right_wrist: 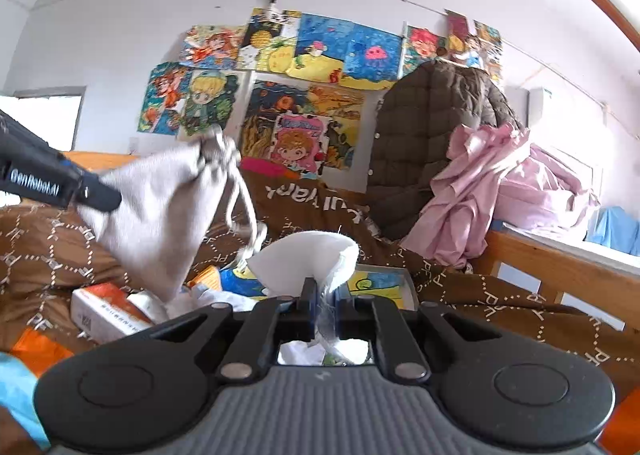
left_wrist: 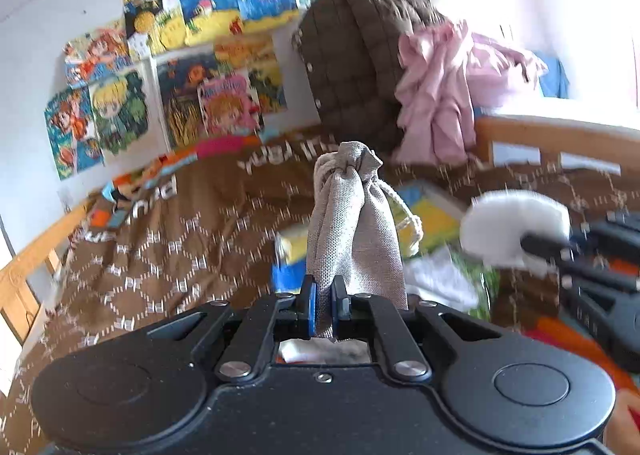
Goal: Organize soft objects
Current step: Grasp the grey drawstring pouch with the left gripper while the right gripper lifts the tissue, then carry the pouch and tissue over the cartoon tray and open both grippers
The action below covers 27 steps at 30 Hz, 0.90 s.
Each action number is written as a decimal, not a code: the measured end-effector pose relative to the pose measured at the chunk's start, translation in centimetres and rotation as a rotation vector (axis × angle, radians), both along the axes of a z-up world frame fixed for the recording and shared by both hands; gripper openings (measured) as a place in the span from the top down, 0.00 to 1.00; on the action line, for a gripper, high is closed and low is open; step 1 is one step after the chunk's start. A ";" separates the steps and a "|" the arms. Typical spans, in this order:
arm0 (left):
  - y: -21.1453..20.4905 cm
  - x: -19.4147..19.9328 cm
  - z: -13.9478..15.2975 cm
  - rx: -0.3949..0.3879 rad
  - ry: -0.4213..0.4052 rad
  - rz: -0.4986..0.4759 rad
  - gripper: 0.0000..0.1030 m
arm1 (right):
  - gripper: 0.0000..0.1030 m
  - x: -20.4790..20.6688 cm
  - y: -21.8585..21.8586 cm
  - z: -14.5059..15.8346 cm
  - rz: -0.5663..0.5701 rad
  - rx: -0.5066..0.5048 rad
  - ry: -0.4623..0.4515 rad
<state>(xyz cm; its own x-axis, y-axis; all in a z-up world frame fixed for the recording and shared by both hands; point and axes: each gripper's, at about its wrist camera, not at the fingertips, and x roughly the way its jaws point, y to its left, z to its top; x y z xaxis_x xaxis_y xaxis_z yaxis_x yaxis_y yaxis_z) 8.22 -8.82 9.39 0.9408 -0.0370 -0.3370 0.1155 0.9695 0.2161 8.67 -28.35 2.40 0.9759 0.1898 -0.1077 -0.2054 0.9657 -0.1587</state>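
A grey woven drawstring pouch (left_wrist: 354, 231) stands up from my left gripper (left_wrist: 323, 307), which is shut on its lower end; its tied neck points upward. The same grey pouch (right_wrist: 160, 215) appears at the left of the right wrist view, held above the bed by my left gripper (right_wrist: 102, 195). My right gripper (right_wrist: 324, 307) is shut on a white soft pad (right_wrist: 308, 259) that curves upward from its fingers. In the left wrist view that white pad (left_wrist: 516, 227) sits at the right, pinched by my right gripper (left_wrist: 536, 245). Both items hang over the bed.
A brown patterned bedspread (right_wrist: 500, 295) covers a wooden-railed bed (right_wrist: 560, 267). Picture books (right_wrist: 376, 283), a small orange-white box (right_wrist: 108, 311) and white cloth lie under the grippers. A brown quilted jacket (right_wrist: 432, 143) and pink fabric (right_wrist: 480, 199) pile at the back right. Drawings cover the wall.
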 end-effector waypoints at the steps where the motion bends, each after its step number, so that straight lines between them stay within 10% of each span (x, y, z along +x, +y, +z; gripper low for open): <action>1: 0.0 0.4 0.3 -0.010 -0.017 0.006 0.94 | 0.91 0.5 -0.1 0.2 -0.015 0.019 0.011; 13: -2.6 10.8 -1.0 -0.084 -0.088 0.040 0.93 | 0.91 12.8 -2.2 1.5 -0.045 0.146 -0.012; 27: -6.2 22.9 -6.7 -0.138 0.017 0.034 0.93 | 0.91 24.0 -4.9 -2.6 -0.087 0.237 0.129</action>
